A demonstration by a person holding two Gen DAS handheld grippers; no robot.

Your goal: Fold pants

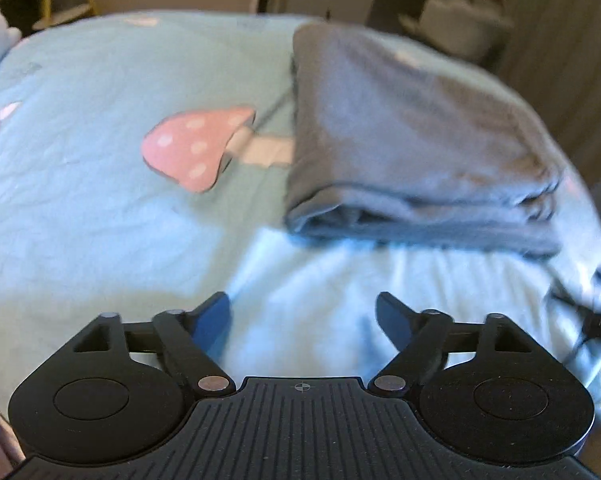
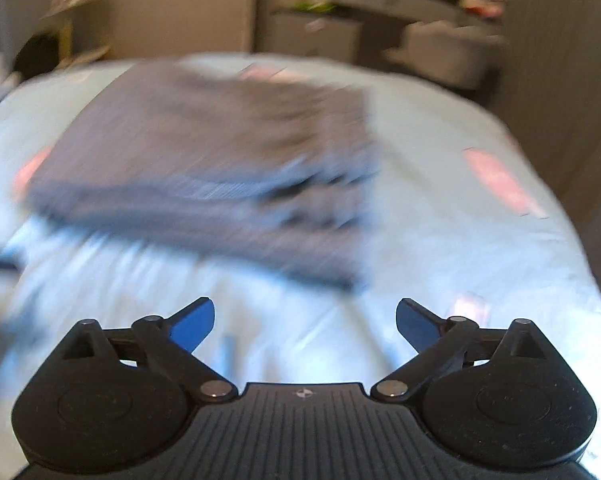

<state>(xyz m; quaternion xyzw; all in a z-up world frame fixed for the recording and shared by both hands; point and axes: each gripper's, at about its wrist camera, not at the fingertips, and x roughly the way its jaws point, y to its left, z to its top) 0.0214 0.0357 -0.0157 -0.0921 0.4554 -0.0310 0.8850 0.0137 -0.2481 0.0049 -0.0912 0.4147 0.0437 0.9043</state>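
My left claw (image 1: 303, 314) and right claw (image 2: 305, 320) gape wide, empty; the folded pants (image 1: 412, 136) look soft, limp — I'd pinch the layered near edge.

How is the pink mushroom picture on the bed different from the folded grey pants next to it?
The pink white-dotted mushroom print is flat, part of the light blue bedsheet; the folded grey pants lie on top in stacked layers. The mushroom is smaller and bright; the pants are larger and plain. The pants cover the end of the mushroom's stem. Neither is touched by a gripper.
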